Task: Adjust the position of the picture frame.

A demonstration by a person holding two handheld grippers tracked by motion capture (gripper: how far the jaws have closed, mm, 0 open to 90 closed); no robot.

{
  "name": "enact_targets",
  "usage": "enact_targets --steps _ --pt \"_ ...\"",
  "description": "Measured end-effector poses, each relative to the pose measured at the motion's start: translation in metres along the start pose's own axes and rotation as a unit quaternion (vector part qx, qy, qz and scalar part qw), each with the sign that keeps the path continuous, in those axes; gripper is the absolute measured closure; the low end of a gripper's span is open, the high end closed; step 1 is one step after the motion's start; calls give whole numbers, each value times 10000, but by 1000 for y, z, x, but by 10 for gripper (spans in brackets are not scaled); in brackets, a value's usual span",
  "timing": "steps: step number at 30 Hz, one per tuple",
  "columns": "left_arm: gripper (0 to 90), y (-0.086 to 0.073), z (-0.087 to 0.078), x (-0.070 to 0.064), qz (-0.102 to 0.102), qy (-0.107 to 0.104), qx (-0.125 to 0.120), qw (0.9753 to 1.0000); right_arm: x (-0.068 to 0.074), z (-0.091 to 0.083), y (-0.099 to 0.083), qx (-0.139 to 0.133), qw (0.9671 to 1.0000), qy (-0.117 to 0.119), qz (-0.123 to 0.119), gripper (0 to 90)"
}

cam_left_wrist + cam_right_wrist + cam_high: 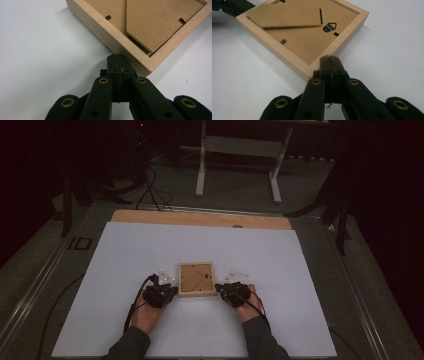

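face-down picture frame at table centre; left gripper at 9 o'clock, right gripper at 3 o'clock, both pinched closed, empty.

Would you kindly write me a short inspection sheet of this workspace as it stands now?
Surface: white sheet over a wooden tabletop.
Job's things: wooden picture frame, face down, backing board and hanger showing.
Clutter: nothing seen.
Grippers: left hand-held gripper shut, tip at a frame corner; right hand-held gripper shut, tip at the opposite near corner.
Cables: black cable trailing from the left gripper; more on the floor.
Surroundings: dark room, white table stand behind.
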State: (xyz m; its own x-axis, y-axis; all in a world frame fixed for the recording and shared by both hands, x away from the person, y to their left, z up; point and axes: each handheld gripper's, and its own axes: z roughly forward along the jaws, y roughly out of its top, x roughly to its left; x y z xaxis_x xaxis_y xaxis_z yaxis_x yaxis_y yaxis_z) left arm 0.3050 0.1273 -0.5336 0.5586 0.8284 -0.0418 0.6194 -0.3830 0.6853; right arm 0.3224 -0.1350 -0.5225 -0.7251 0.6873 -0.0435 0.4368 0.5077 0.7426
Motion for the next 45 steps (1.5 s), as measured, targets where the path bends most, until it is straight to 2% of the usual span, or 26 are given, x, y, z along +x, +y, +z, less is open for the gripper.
enact_targets --steps 4,18,24,28,38,45 --pt "896 1 2 1 -71 13 -41 10000 1 0 0 1 10000 -19 -3 899" --pt "896 3 4 2 -72 66 -51 9999 0 1 -1 -39 10000 -31 9 899" --pt "896 4 5 3 -114 60 -71 9999 -2 1 0 -23 10000 35 80 898" --pt "897 4 6 1 -76 127 -80 9999 -3 1 0 -27 9999 41 101 898" --pt "897 6 8 -2 -63 77 -117 9999 -6 -1 -2 -23 9999 -36 143 898" --pt "890 5 8 2 -237 -81 -136 9996 -6 -2 -3 -34 9999 -39 152 896"
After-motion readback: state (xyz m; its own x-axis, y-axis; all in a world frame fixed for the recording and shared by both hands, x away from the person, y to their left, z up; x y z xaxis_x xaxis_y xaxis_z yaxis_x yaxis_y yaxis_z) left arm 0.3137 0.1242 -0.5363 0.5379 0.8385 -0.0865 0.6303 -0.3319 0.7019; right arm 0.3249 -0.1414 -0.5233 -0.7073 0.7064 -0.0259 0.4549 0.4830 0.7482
